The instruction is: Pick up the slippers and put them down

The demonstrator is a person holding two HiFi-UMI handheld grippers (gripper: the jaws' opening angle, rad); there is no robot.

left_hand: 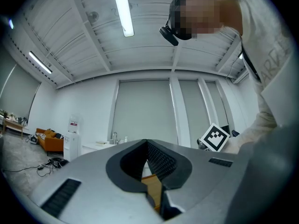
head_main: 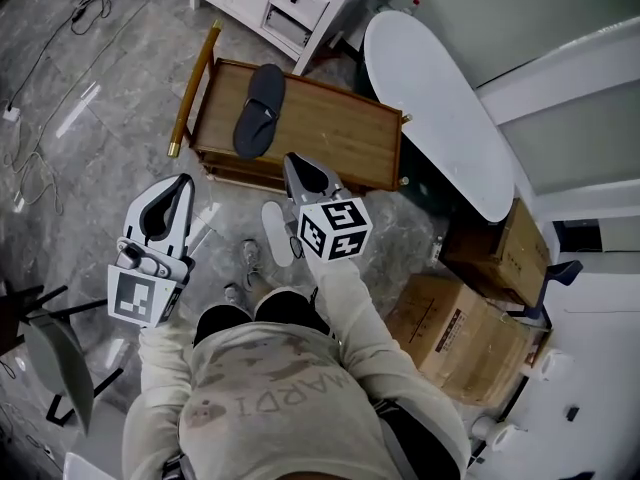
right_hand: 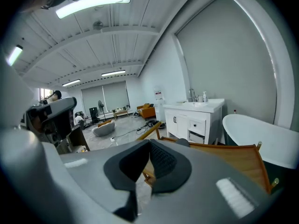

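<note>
A dark slipper (head_main: 260, 111) lies on the low wooden table (head_main: 345, 138), toward its left end. On the floor in front of the table, by the person's feet, lies a pale oval thing (head_main: 276, 232) that may be a second slipper. My right gripper (head_main: 293, 159) is at the table's front edge, right of the dark slipper and apart from it, shut with nothing in it (right_hand: 149, 142). My left gripper (head_main: 186, 181) hangs over the floor left of the table's front corner. Its jaws meet at the tips and hold nothing (left_hand: 147, 142).
A white bathtub (head_main: 430, 108) stands right of the table and a white cabinet (head_main: 290, 3) behind it. Cardboard boxes (head_main: 465, 333) sit at the right. Cables (head_main: 30, 158) trail over the grey floor at the left, and a dark chair (head_main: 55, 358) stands at the lower left.
</note>
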